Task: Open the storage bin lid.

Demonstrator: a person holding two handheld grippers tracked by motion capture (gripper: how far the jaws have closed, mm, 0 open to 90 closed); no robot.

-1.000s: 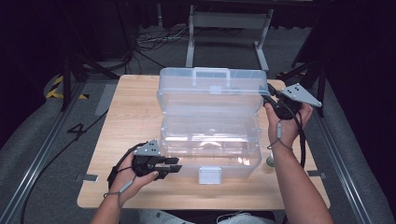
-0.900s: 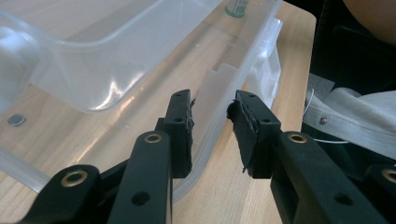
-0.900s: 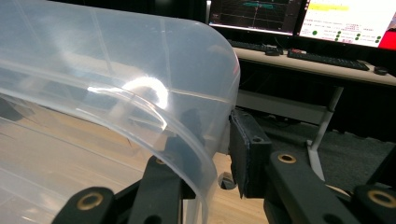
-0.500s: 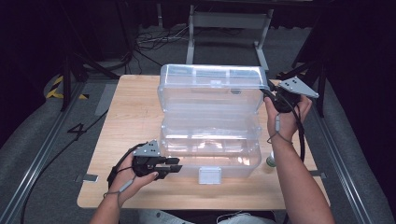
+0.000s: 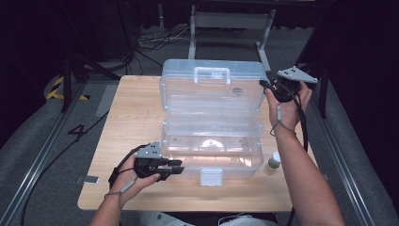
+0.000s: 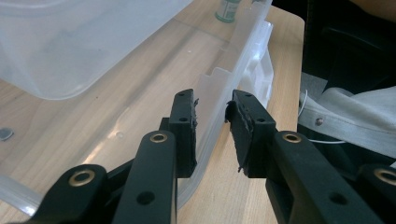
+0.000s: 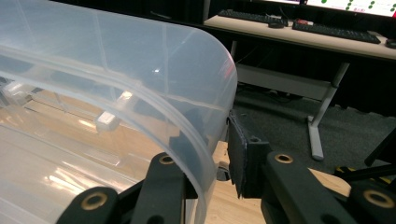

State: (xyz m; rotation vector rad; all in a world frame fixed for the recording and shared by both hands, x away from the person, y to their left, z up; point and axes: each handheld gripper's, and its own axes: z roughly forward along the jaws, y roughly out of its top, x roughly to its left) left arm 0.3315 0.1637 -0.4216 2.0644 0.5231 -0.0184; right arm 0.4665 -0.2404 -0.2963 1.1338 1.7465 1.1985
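High view puts a clear plastic storage box [image 5: 211,141] at the centre of the frame on a wooden table [image 5: 127,117], its lid [image 5: 211,87] swung up toward the upper middle with a white handle [image 5: 212,74] on top. The right gripper [image 5: 269,88], upper right of centre, meets the lid's right edge, probably to steady or swing it; the left gripper [image 5: 176,168], lower left, rests against the base's front left corner, likely to keep the box from sliding. A white latch [image 5: 210,176] hangs at the front, and a small green-capped bottle [image 5: 274,162] stands just right of the base. Left gripper view has the jaws spread, straddling the base's front wall [image 6: 219,107] at mid-frame without pressing on it, one jaw inside the rim and one outside; the bottle [image 6: 229,9] sits at the top edge. Right gripper view shows the lid's curved rim [image 7: 196,154] running down between its jaws at lower centre; the jaws stand apart around the rim, and I cannot tell whether the pads touch it.
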